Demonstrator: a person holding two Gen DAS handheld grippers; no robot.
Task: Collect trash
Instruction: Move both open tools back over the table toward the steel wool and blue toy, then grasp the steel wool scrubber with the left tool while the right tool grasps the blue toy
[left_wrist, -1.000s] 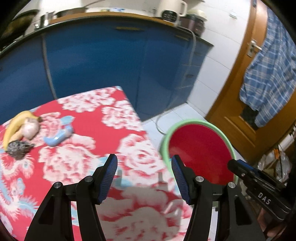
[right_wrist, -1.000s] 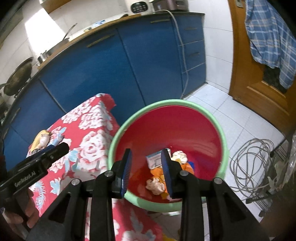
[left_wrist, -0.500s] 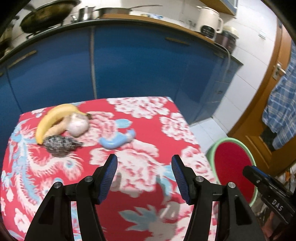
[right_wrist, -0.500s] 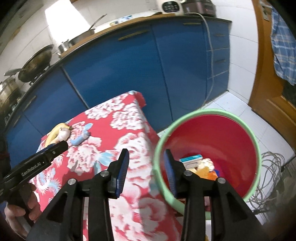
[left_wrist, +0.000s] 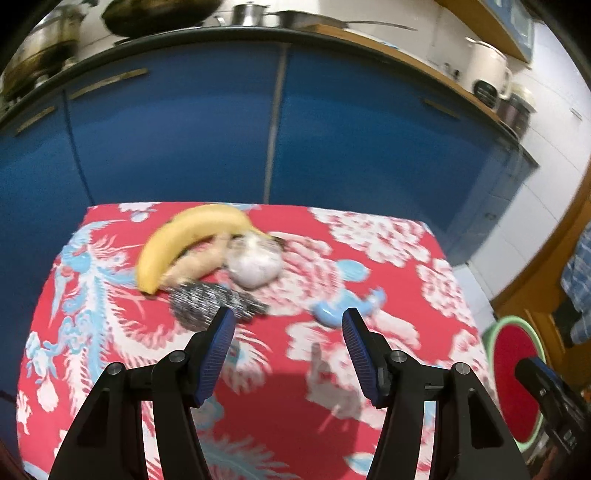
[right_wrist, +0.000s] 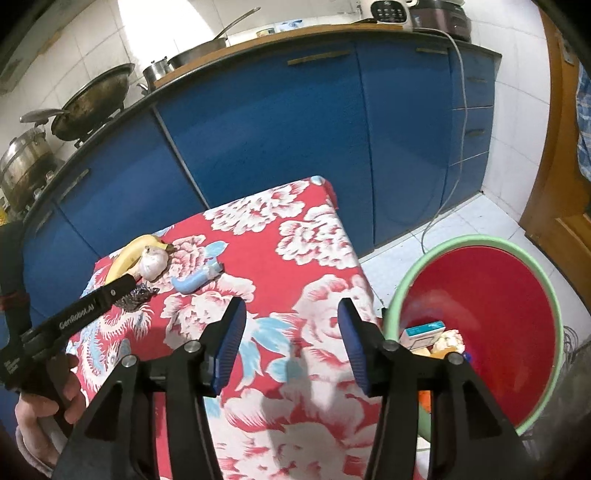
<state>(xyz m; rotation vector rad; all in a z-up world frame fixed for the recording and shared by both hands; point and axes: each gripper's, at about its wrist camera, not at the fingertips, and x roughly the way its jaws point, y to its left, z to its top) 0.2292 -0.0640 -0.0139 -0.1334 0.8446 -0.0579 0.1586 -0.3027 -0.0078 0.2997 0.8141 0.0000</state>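
Observation:
On the red flowered tablecloth (left_wrist: 277, 406) lie a banana (left_wrist: 184, 240), a garlic bulb (left_wrist: 255, 264), a grey crumpled foil wad (left_wrist: 207, 301) and a light blue plastic piece (left_wrist: 345, 308). My left gripper (left_wrist: 288, 350) hovers open and empty just short of the foil wad and the blue piece. My right gripper (right_wrist: 291, 341) hangs over the table's right part; its jaws are opening with nothing between them. The red basin with a green rim (right_wrist: 491, 314) stands on the floor to the right, holding a small box (right_wrist: 423, 332) and scraps.
Blue kitchen cabinets (right_wrist: 277, 129) run behind the table, with pans and pots on the counter. A cable (right_wrist: 458, 147) hangs down the cabinet front to the tiled floor. A wooden door (right_wrist: 565, 166) is at the right. A hand (right_wrist: 40, 424) holds the left gripper's handle.
Both grippers swung left from the basin to over the table. The right jaws spread wider. The banana, garlic, foil and blue piece now sit closer ahead of the left gripper.

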